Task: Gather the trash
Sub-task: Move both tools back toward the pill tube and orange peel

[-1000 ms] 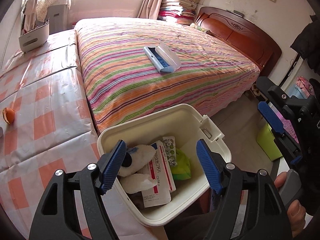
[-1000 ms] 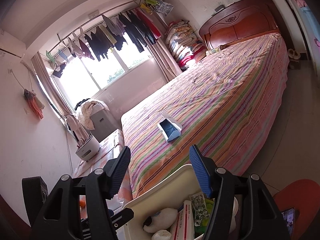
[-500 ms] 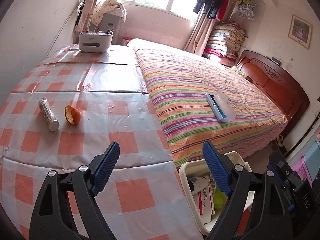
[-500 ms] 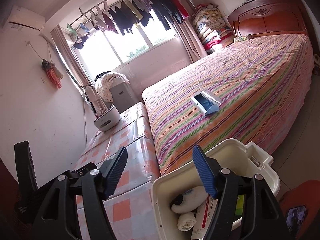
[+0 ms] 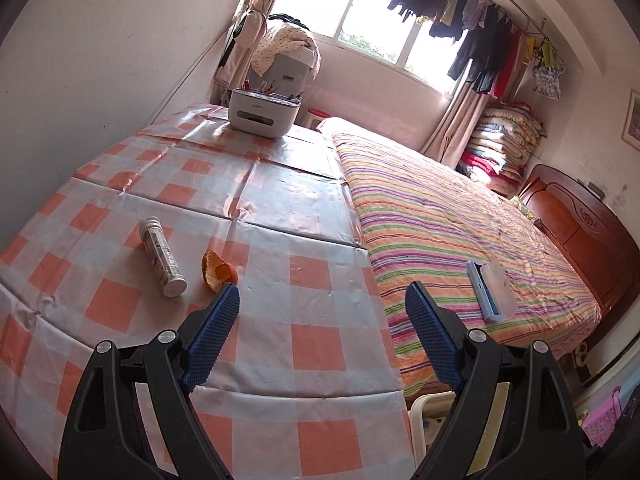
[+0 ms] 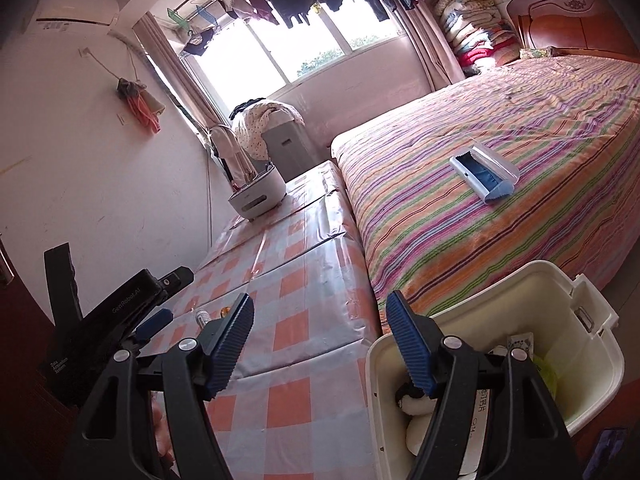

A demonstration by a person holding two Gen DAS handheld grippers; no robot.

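Note:
An orange peel [image 5: 218, 272] and a white tube lying on its side [image 5: 162, 257] rest on the checked tablecloth [image 5: 280, 208]. My left gripper [image 5: 322, 320] is open and empty, above the table, just this side of the peel. My right gripper [image 6: 320, 344] is open and empty, over the gap between the table and the white bin [image 6: 568, 292]. The bin holds a white bottle, a box and green wrappers. The left gripper also shows in the right wrist view [image 6: 132, 312].
A white organiser box [image 5: 264, 114] stands at the table's far end. The striped bed [image 5: 460, 232] runs along the table's right side, with an open blue case [image 5: 490, 290] on it. The bin's rim [image 5: 424, 404] shows below the table's corner.
My left gripper has swung from over the bin up and left to above the table, bringing the tube and peel into view. My right gripper has tilted down toward the table and bin.

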